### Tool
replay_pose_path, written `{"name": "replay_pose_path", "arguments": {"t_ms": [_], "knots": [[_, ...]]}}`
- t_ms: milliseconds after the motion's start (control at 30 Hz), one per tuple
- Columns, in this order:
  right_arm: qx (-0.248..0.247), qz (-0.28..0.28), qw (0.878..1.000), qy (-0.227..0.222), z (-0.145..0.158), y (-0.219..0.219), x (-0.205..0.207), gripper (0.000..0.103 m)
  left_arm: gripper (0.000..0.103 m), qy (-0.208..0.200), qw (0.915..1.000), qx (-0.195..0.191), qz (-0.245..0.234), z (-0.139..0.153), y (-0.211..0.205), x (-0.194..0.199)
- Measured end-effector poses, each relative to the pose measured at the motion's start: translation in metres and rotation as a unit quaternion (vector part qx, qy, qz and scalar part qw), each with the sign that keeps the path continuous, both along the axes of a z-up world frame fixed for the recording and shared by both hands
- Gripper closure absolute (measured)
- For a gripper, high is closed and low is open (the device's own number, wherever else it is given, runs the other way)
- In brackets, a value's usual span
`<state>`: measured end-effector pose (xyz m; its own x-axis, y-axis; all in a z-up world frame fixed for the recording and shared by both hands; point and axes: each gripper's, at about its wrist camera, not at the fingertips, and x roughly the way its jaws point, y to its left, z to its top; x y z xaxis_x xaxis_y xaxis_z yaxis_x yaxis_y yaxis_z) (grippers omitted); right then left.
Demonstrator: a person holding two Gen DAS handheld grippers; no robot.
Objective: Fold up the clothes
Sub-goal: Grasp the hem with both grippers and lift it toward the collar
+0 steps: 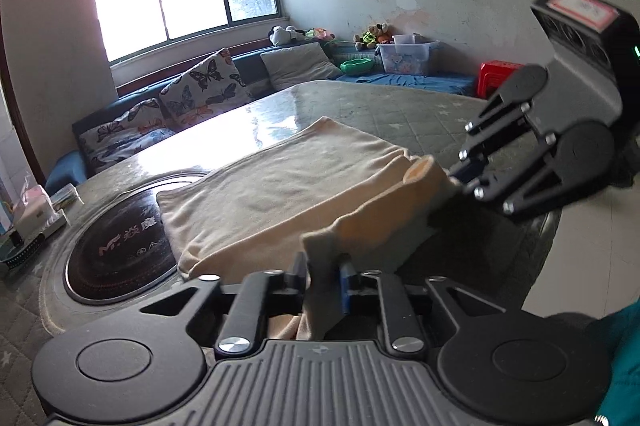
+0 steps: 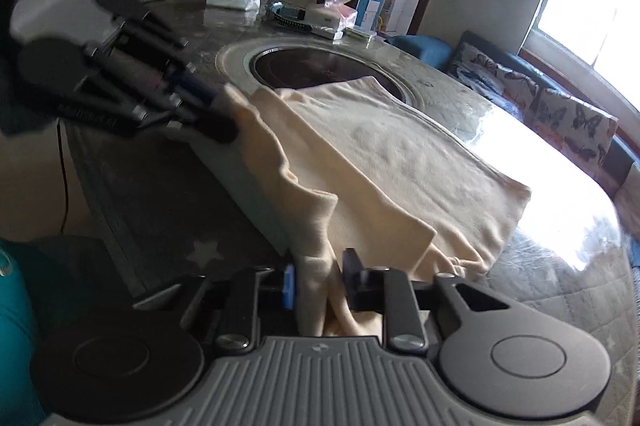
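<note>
Left wrist view: one cream knit garment point(image 1: 280, 186), soft and folded flat, spread across round glass-topped surface point(image 1: 380, 106), partly covering one dark circular cooktop point(image 1: 120, 246) at 9 o'clock. Left gripper point(image 1: 324, 278) fingers closed on near edge of cloth at 6 o'clock. Right gripper point(image 1: 456, 182) at 3 o'clock, fingers pinched on another edge, cloth lifted between both.

Cream garment point(image 1: 280, 186); butterfly-print cushions point(image 1: 208, 82); black round hob point(image 1: 120, 246); red stool point(image 1: 498, 74); grey star-patterned table cover point(image 2: 160, 226).
</note>
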<state>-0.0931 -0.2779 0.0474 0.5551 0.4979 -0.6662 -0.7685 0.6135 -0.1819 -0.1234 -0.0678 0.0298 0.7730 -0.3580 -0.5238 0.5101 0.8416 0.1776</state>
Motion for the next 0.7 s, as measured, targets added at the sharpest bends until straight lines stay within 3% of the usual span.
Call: {"name": "replay_pose_path", "arguments": {"t_ms": [100,400,533,700], "knots": [[0.006,-0.005,1.0,0.006,0.001,0.002,0.006,0.09,0.062,-0.007,0.9999,0.016,0.002,-0.005,0.003,-0.008],[0.023,-0.023,0.999,0.003,0.007,0.002,0.015,0.093,0.063,-0.029,0.995,0.095,-0.003,-0.026,0.004,-0.017],[0.033,-0.033,0.999,-0.004,0.009,0.001,0.014,0.095,0.09,-0.028,0.9957,0.088,0.008,-0.025,0.008,-0.013],[0.047,-0.041,0.998,-0.016,0.015,-0.002,0.009,0.096,0.096,-0.044,0.9969,0.065,0.006,-0.007,0.011,-0.021]]}}
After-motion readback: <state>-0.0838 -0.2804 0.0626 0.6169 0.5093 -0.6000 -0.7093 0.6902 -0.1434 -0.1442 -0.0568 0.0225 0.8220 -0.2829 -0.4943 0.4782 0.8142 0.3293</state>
